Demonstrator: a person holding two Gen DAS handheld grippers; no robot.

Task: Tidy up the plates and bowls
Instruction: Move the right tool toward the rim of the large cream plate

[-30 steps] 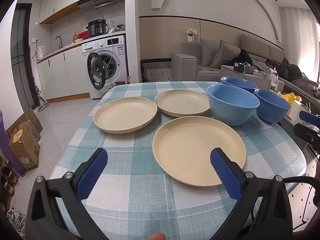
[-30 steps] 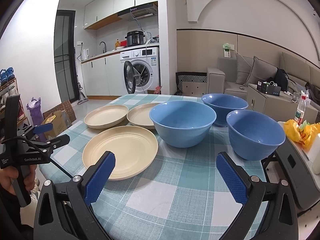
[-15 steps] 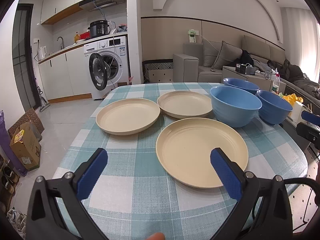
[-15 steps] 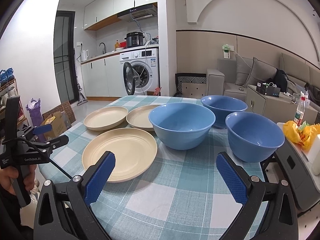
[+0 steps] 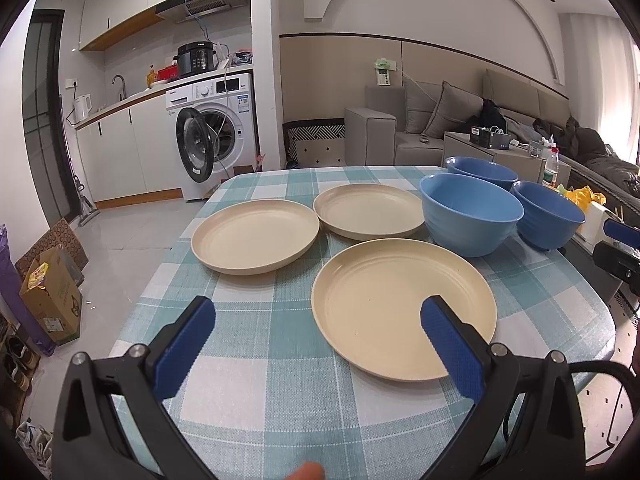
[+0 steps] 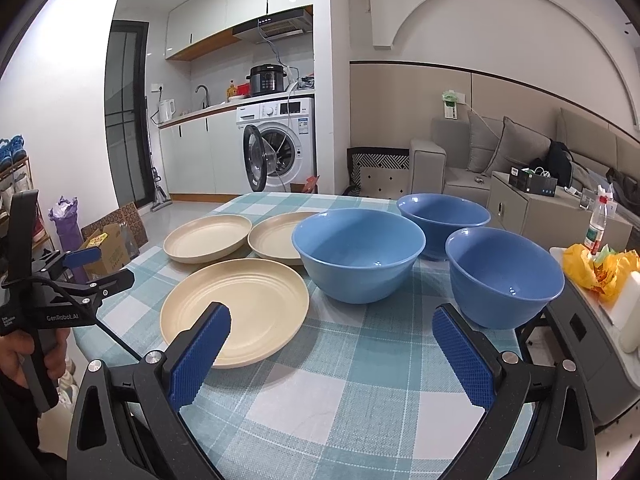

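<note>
Both claws gape wide, empty, above the near table edge.
Left gripper (image 5: 316,316) should slide low under the near plate (image 5: 402,306)'s rim; bowls (image 6: 358,254) wait far right.

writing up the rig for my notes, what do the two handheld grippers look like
Both match: a black frame with silver bolts and two fingers faced with textured blue pads. The left gripper and right gripper look identical up close. In the right wrist view the left gripper's side carries white "GenRobot.AI" lettering and a thin black cable, and a bare hand grips its black handle.
</note>
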